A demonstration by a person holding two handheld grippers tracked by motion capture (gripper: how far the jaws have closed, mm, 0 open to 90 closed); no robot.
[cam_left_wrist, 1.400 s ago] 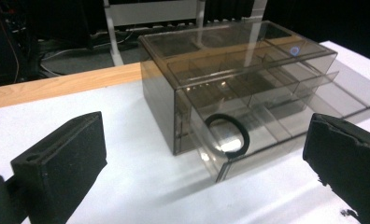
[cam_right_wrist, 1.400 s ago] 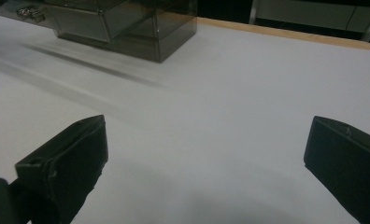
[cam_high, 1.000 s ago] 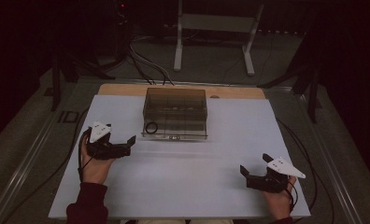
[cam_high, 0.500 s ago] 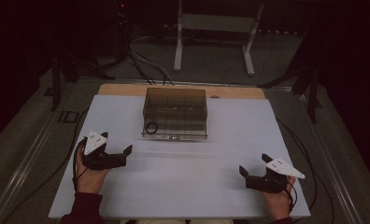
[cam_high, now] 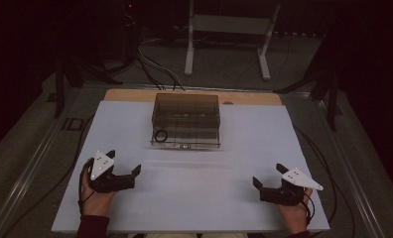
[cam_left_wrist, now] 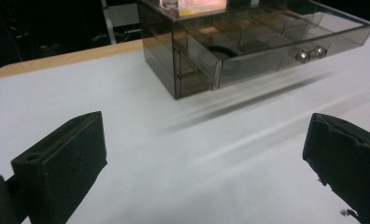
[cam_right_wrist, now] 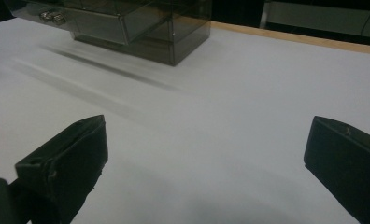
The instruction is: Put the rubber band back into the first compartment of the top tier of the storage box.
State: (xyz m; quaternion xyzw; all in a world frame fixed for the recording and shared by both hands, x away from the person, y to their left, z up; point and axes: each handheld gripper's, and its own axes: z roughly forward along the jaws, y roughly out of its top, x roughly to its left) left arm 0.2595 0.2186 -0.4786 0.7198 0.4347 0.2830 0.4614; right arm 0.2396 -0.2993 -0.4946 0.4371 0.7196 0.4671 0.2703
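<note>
1 smoked-clear drawer box (cam_high: pixel 186 120) sits at upper centre of the white desk (cam_high: pixel 194 203), 1 black ring (cam_high: pixel 161 135) in its open drawer. 2 hand-held grippers, left hand-held gripper (cam_high: pixel 126 171) lower left and right hand-held gripper (cam_high: pixel 267 174) lower right, both gape wide, empty.

Drawer box (cam_high: pixel 186 119) on table (cam_high: pixel 194 203), ahead of both grippers, well apart from each. Left gripper (cam_high: pixel 123 169): box ahead, to its right. Right gripper (cam_high: pixel 268 178): box ahead, to its left. Ring (cam_high: pixel 161 135) in open drawer (cam_left_wrist: pixel 286 46), left end.
</note>
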